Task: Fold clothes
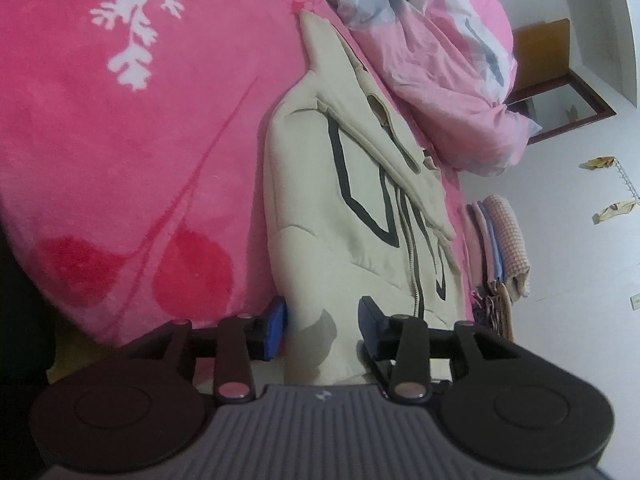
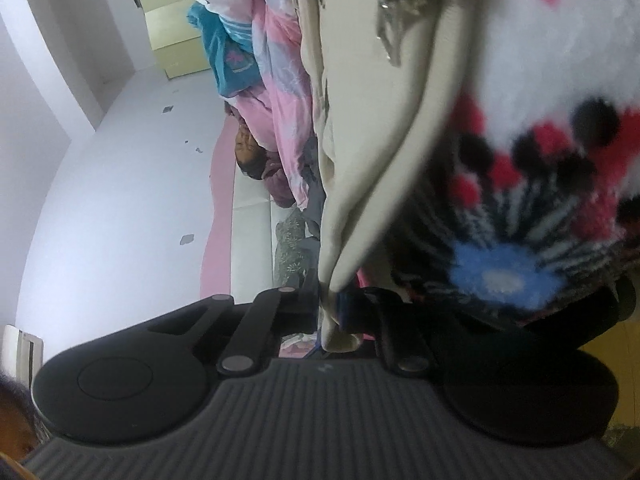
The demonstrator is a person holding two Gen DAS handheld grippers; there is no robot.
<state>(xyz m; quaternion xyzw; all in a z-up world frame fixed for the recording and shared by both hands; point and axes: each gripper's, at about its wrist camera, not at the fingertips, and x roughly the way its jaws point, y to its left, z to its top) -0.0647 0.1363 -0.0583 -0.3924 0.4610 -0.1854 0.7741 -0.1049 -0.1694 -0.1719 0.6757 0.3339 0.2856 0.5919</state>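
The cream jacket (image 1: 360,208) is lying on the pink blanket (image 1: 140,140), one edge lifting. The right gripper (image 2: 340,308) is pinching that edge; the left gripper (image 1: 323,328) is straddling the hem, spread (not gripping), so the fold is likely skewing or slipping.

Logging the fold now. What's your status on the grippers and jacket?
Left gripper open, straddling the cream jacket hem. Right gripper shut on jacket edge. Jacket flat on pink blanket; rumpled quilt alongside, not blocking.
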